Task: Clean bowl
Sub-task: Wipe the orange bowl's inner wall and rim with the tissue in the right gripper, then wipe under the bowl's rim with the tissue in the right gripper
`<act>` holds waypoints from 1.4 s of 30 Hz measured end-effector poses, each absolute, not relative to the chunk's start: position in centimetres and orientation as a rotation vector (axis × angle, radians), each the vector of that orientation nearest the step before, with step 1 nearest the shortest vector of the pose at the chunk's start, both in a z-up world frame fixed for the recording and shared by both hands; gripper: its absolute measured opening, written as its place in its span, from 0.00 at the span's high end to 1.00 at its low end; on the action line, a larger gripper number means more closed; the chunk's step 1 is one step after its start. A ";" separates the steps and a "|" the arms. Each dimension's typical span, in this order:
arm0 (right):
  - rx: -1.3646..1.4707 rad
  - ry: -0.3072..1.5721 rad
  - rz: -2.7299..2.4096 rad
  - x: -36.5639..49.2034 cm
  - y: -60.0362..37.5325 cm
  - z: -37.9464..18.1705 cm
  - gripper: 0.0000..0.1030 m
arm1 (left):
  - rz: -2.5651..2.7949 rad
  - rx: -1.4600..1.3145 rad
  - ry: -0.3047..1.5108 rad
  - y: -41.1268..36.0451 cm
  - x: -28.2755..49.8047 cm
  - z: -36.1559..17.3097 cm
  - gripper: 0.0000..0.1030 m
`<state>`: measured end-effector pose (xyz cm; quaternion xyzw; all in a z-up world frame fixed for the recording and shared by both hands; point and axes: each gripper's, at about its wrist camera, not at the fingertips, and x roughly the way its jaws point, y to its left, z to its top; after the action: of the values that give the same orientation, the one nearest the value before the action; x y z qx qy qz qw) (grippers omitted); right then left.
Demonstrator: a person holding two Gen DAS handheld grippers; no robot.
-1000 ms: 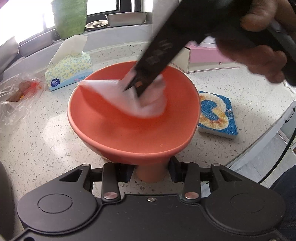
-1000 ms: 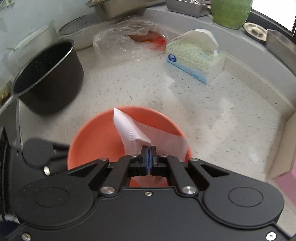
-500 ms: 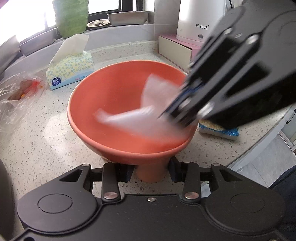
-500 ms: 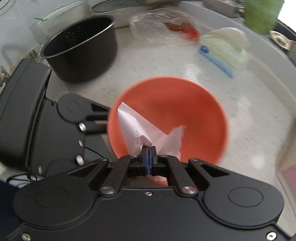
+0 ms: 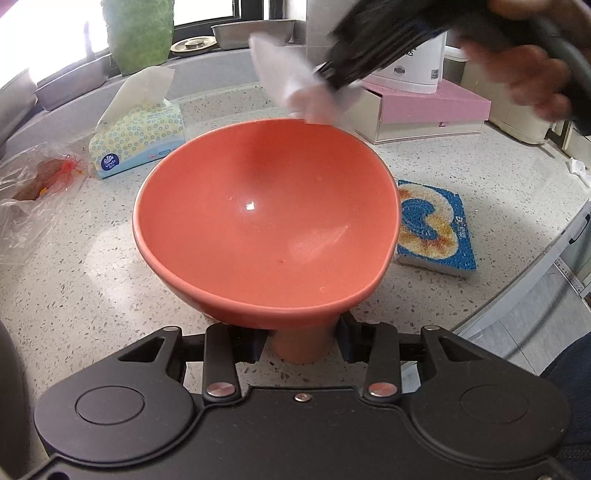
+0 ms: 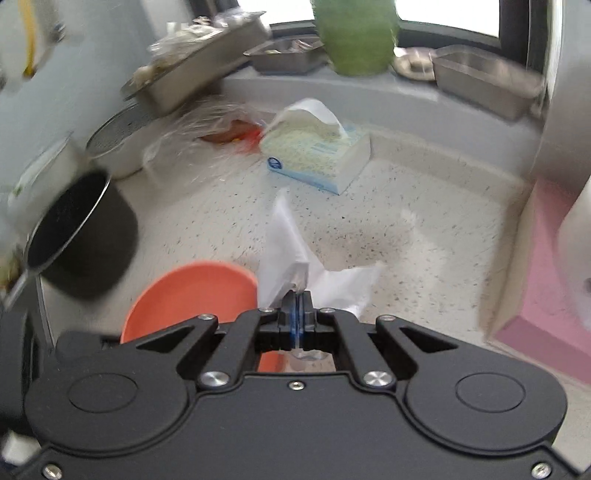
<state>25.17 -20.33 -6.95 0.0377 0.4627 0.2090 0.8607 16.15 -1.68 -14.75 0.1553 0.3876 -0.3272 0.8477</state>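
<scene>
Wiping looks basically done: the bowl (image 5: 266, 221) sits mid-bench looking pretty clean inside, left gripper (image 5: 301, 341) fingers clamped on its foot, right gripper (image 6: 297, 312) fingers pinching the tissue (image 6: 291, 251) above the far rim, so just binning that is left.

Left wrist view: set close behind the left tongs (image 5: 301, 341), facing steeply down over the bowl (image 5: 266, 221) toward the window. Right wrist view: set behind the right tongs (image 6: 296, 295), higher, facing down over the tabletop (image 6: 406, 229), blurred. Shared: bowl (image 6: 192, 295), tissue box (image 5: 138, 138) (image 6: 317, 158), plastic bag (image 5: 33, 195), green pot (image 5: 138, 33).
</scene>
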 end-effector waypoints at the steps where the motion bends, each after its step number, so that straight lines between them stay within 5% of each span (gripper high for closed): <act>1: 0.095 0.986 0.435 26.1 -20.3 -7.7 0.98 | -0.689 0.327 0.818 -1.7 16.1 -14.8 0.63; 16: 0.599 1.206 0.490 26.3 -26.7 -16.4 0.97 | -0.663 0.288 0.826 -1.9 16.3 -14.8 0.63; 32: 0.200 1.077 0.644 19.3 -23.0 -12.7 0.97 | -0.714 0.245 0.889 -0.5 18.2 -14.6 0.62; 42: -0.359 0.818 0.811 15.9 -16.6 -11.6 0.98 | -0.766 0.272 0.892 0.4 19.0 -14.7 0.62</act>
<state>15.91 -16.58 -11.62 -0.1688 0.3845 0.3812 0.8236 19.01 0.42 -14.74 0.1281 0.4193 -0.3600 0.8235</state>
